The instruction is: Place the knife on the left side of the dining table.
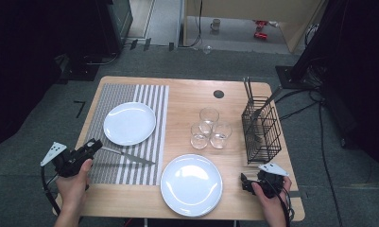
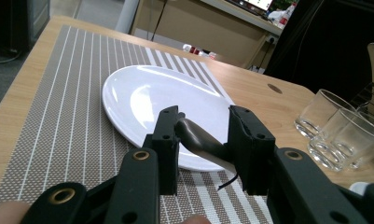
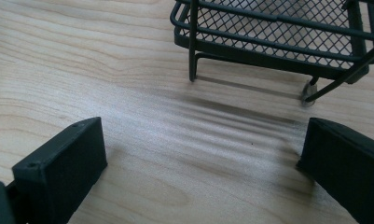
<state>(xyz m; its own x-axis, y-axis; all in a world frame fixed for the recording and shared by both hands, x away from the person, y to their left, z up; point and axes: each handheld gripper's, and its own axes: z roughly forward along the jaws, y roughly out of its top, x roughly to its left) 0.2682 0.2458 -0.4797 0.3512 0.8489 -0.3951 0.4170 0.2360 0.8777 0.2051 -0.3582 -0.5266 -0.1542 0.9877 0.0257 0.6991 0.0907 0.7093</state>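
Wooden table (image 1: 187,90) on grey carpet, dark room around it. Left to right: striped placemat (image 1: 149,101) carrying a white plate (image 1: 129,123); second white plate (image 1: 191,184) at the near edge, centre; three clear glasses (image 1: 209,128) clustered mid-table; black wire basket (image 1: 261,130) with cutlery standing in it at the right.

Left claw (image 1: 93,146) sits at the table's left edge, pointing right across the placemat. Knife (image 1: 130,157) lies on the placemat just in front of the far plate, blade toward the near plate, handle end at the claw.

Left gripper view adds detail: knife handle (image 2: 201,140) runs between the jaws and touches the left one; right jaw looks clear of it, so jaws part-open around the handle, not clamped. Far plate's rim directly behind the handle.

Right claw (image 1: 244,183) at the near right corner, beside the near plate. Right gripper view: jaws wide apart, bare wood between them, basket's base (image 3: 268,42) close ahead.
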